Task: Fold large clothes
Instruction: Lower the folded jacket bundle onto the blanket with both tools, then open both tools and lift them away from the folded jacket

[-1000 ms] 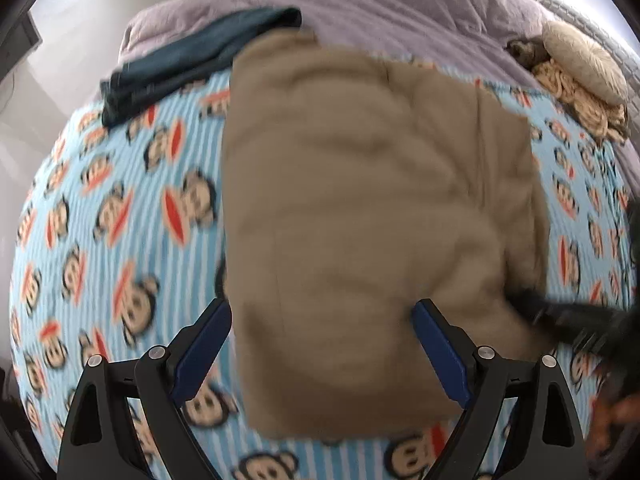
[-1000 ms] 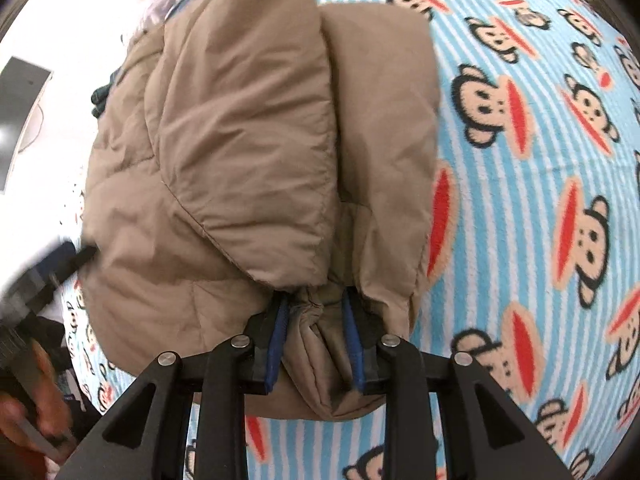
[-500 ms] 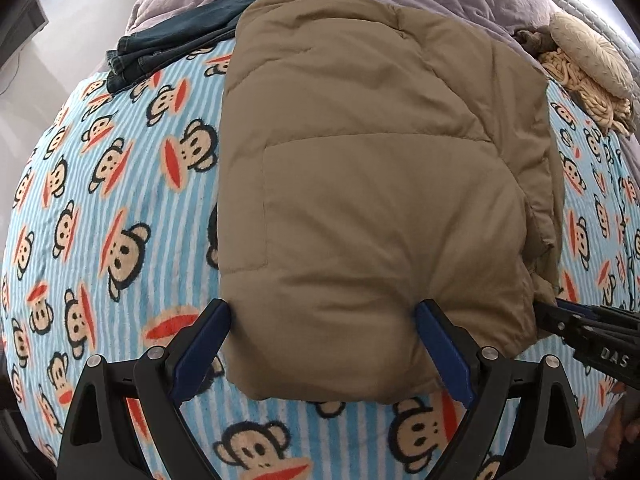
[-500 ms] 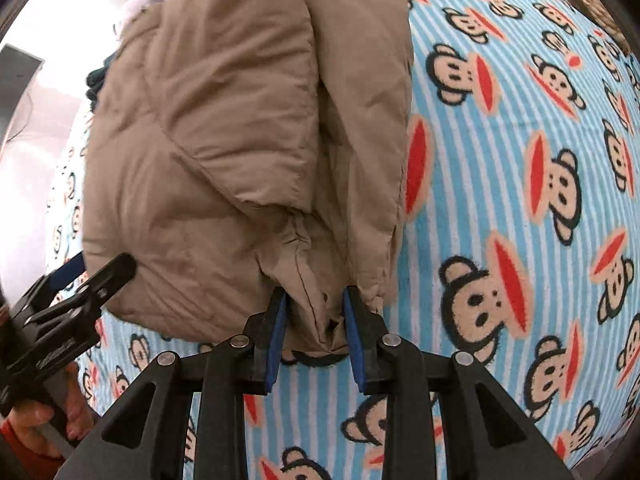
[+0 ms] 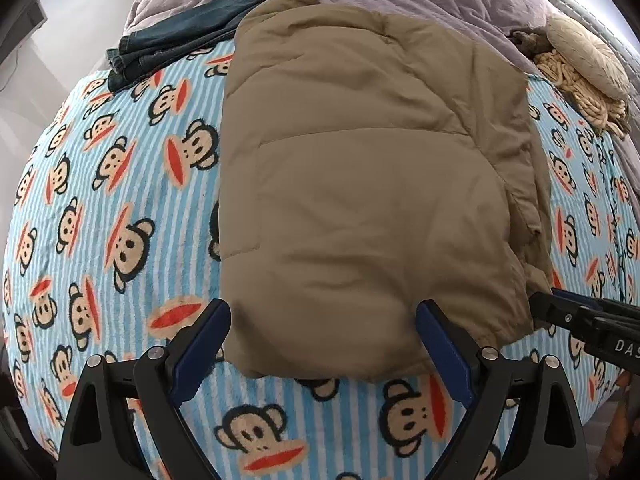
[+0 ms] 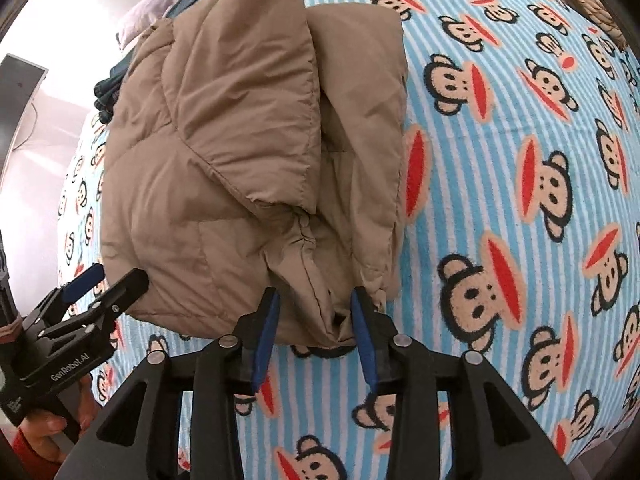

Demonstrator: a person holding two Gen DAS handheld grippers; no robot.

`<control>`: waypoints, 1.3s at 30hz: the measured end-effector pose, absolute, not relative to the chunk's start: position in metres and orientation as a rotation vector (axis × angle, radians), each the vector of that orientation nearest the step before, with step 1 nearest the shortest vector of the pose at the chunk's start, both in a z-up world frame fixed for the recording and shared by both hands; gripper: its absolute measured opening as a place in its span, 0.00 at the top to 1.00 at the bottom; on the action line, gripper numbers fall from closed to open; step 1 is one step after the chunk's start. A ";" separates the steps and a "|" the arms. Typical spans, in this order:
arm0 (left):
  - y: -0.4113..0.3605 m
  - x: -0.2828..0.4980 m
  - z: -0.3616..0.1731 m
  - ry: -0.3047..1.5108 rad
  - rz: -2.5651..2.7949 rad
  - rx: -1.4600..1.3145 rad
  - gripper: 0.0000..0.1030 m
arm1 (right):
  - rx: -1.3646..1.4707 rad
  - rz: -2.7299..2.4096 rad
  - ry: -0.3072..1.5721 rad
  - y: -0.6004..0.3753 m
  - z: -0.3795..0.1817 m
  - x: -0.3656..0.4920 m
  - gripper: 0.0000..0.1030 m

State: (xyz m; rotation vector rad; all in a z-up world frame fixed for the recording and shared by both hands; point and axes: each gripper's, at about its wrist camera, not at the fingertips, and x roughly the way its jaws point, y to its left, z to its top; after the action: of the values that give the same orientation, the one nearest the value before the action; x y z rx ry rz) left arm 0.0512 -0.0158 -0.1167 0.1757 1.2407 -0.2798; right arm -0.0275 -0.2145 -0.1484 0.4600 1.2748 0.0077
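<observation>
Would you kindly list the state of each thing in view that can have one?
tan puffer jacket: folded into a bundle, lying on the monkey-print blanket.
left gripper: open, straddling the jacket's near edge.
right gripper: partly open around a bunched jacket edge.
jeans: folded, lying at the blanket's far edge.
</observation>
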 end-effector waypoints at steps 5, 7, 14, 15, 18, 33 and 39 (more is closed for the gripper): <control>-0.015 0.045 -0.113 1.251 -0.286 0.175 0.08 | 0.458 0.015 1.264 -0.213 -0.138 -0.034 0.52; -0.013 0.043 -0.112 1.255 -0.288 0.176 0.08 | 0.458 0.015 1.261 -0.212 -0.137 -0.039 0.51; -0.007 0.031 -0.112 1.286 -0.281 0.172 0.08 | 0.453 0.012 1.269 -0.210 -0.135 -0.053 0.44; -0.006 0.030 -0.113 1.287 -0.278 0.169 0.08 | 0.453 0.012 1.271 -0.208 -0.135 -0.055 0.43; -0.001 0.021 -0.115 1.308 -0.280 0.146 0.08 | 0.449 0.018 1.287 -0.203 -0.139 -0.063 0.41; 0.021 0.005 -0.075 1.208 -0.208 0.069 0.00 | 0.450 -0.003 1.283 -0.201 -0.127 -0.077 0.20; 0.019 0.003 -0.053 1.149 -0.162 0.144 0.00 | 0.369 -0.044 1.193 -0.198 -0.095 -0.077 0.15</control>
State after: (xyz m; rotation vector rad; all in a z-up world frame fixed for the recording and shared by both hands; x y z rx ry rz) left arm 0.0029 0.0189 -0.0532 0.1444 1.1491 -0.1622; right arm -0.0767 -0.1979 -0.0955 0.3690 1.1926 -0.0436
